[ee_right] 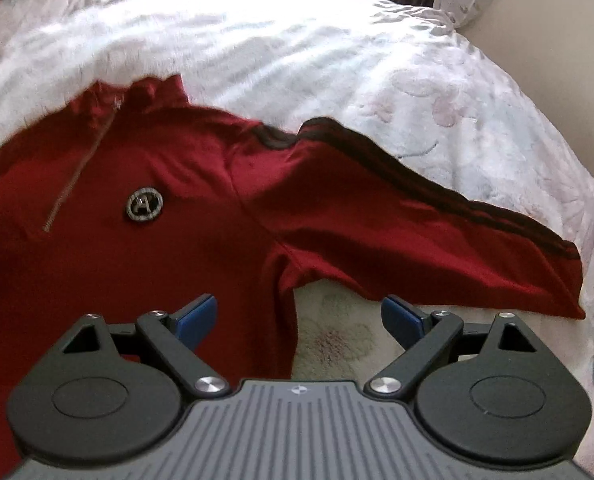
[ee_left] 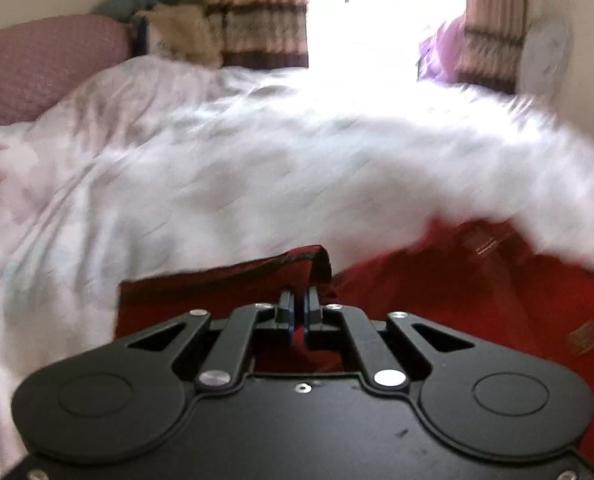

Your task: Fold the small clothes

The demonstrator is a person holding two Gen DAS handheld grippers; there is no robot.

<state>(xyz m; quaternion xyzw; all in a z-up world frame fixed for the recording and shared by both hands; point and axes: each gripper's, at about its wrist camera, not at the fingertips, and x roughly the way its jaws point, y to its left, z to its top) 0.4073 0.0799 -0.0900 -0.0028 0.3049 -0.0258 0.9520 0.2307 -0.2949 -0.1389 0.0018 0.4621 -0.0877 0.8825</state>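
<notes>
- Left gripper [ee_left: 300, 304]: jaws pinched tight on what looks, through blur, like a dark-striped sleeve of the small red zip-neck top [ee_right: 145, 184].
- Right gripper [ee_right: 299, 320]: jaws wide apart, empty, its left pad over the top's side edge, pale floral bedcover [ee_right: 337, 340] between them.

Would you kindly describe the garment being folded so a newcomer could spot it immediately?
Start at the bed with the pale floral bedspread. On its near part lies a dark red shirt, sleeve stretched toward the right. It is the only red item, with black shoulder stripes, a short zip collar and a round chest badge.
</notes>
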